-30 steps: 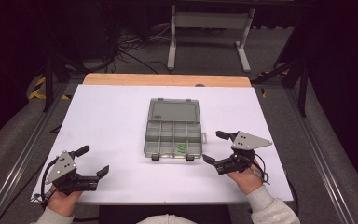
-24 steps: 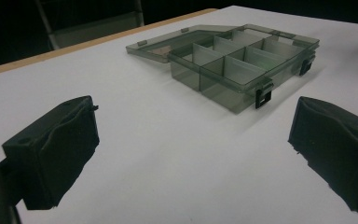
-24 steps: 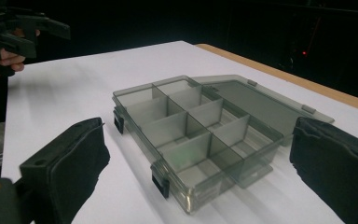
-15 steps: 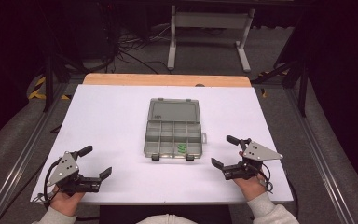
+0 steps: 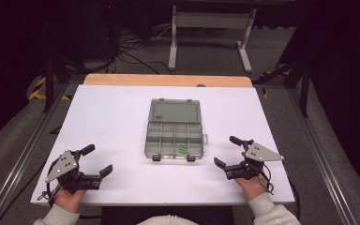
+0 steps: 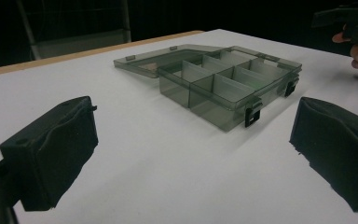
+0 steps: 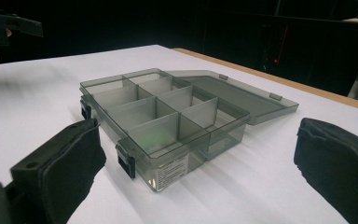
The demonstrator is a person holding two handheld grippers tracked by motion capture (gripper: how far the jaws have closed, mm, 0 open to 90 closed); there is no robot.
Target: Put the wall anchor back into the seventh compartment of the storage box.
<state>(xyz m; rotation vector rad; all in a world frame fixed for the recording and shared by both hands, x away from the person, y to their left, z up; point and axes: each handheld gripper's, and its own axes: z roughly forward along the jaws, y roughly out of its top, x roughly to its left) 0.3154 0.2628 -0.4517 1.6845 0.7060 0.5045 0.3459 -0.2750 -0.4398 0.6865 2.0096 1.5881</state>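
The smoke-grey translucent plastic compartment box (image 5: 174,138) sits at the centre of the high view on the white desk (image 5: 112,117), its hinged flat lid (image 5: 175,112) folded open and lying flat on the desk on the far side. The tray is divided into eight cells in two rows; a small green item (image 5: 183,149) lies in a near-row cell toward the right. Two black latches (image 7: 126,160) hang on the near wall. The left gripper (image 5: 98,164), at the lower left of the high view, and the right gripper (image 5: 228,151), at the lower right, both stand well apart from the box with fingers spread wide and holding nothing. Judged from its thin walls, the box is light, rigid and smooth, likely to slide on the desk if pushed from one side. Recommended hold: pinch the lid by its free far edge, or brace a tray side wall while closing.
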